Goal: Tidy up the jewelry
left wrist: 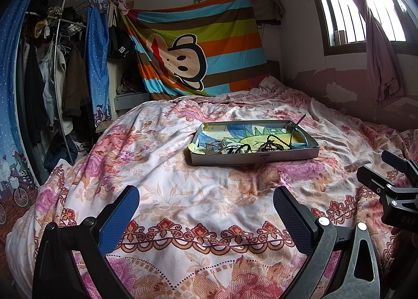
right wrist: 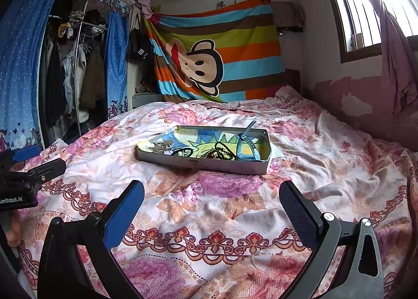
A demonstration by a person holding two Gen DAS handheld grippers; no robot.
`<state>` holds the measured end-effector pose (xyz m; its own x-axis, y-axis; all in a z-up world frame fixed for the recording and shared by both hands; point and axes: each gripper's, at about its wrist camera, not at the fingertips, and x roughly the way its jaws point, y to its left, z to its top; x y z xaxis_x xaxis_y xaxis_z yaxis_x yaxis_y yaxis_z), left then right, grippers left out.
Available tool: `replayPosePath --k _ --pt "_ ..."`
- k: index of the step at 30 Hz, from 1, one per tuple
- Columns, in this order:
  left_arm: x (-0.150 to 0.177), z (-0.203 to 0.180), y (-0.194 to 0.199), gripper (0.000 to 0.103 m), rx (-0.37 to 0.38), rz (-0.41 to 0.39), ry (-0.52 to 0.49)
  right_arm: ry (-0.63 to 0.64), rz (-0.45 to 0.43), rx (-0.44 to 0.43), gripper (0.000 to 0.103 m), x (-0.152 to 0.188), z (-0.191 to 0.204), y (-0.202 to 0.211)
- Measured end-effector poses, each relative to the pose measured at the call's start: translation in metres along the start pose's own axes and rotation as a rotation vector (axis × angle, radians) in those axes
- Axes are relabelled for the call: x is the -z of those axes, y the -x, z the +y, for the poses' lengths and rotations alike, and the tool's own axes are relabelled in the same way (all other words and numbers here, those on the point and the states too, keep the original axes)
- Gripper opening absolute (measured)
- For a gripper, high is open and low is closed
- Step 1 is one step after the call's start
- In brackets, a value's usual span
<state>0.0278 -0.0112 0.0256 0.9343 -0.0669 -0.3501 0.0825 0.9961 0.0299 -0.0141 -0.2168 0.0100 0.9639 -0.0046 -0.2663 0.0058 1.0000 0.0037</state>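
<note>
A shallow grey box lid (left wrist: 254, 158) (right wrist: 224, 165) lies on the flowered bedspread, lined with a colourful drawing. In it lie a silver hair claw (left wrist: 213, 148) (right wrist: 162, 146), a black hair tie with a white bead (left wrist: 236, 148) (right wrist: 180, 153), a dark bead necklace (left wrist: 273, 143) (right wrist: 223, 151) and a blue watch strap (right wrist: 248, 142) (left wrist: 295, 134). My left gripper (left wrist: 206, 194) is open and empty, above the bedspread in front of the box. My right gripper (right wrist: 211, 192) is open and empty, also in front of the box.
The bed (left wrist: 183, 189) fills the near view. A striped monkey blanket (left wrist: 198, 45) hangs at the head. An open wardrobe with blue curtains (left wrist: 52, 64) stands left. A window with a pink curtain (left wrist: 365, 6) is at the right. The right gripper shows in the left wrist view (left wrist: 389, 186).
</note>
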Motion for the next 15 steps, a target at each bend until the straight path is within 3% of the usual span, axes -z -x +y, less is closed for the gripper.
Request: replayPosePath --k 15 --pt "-0.0001 -0.0002 -0.0004 0.103 0.0 0.002 -0.001 0.002 0.004 -0.002 0.102 0.0041 0.002 0.0015"
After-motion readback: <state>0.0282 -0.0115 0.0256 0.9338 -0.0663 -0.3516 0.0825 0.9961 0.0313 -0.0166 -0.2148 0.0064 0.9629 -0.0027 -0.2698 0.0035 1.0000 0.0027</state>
